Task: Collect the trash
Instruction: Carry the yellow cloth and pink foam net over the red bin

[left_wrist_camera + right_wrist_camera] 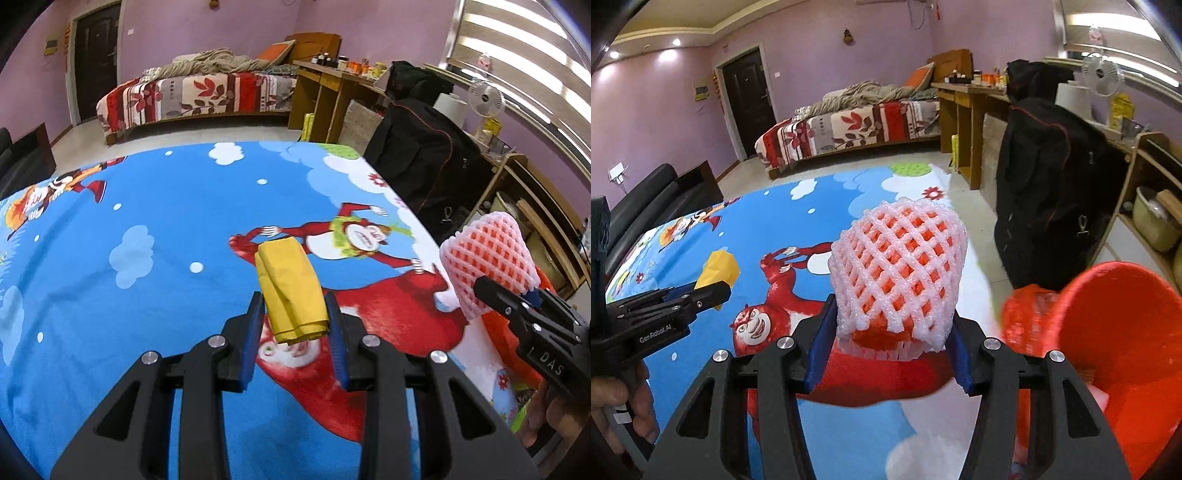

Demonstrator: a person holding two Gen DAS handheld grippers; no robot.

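Fingers [258, 332] of the left gripper [295, 328] clamp a yellow wad [291, 291] above the cartoon-print bench [147, 221]. Right gripper [892, 339] clamps a pink foam net [897, 273], just beside the red bin [1123, 347] holding blurred pale scraps.

Two claws, each gripping one piece of trash: the left claw [295, 328] clamps one folded yellow wrapper [290, 288], the right claw [892, 343] one pink foam fruit net [899, 273]. One red plastic bin [1123, 354] at near right. One cartoon-printed blue cloth [166, 221]. One bed [192, 96] at the far wall. One small fan [1102, 75] far right.
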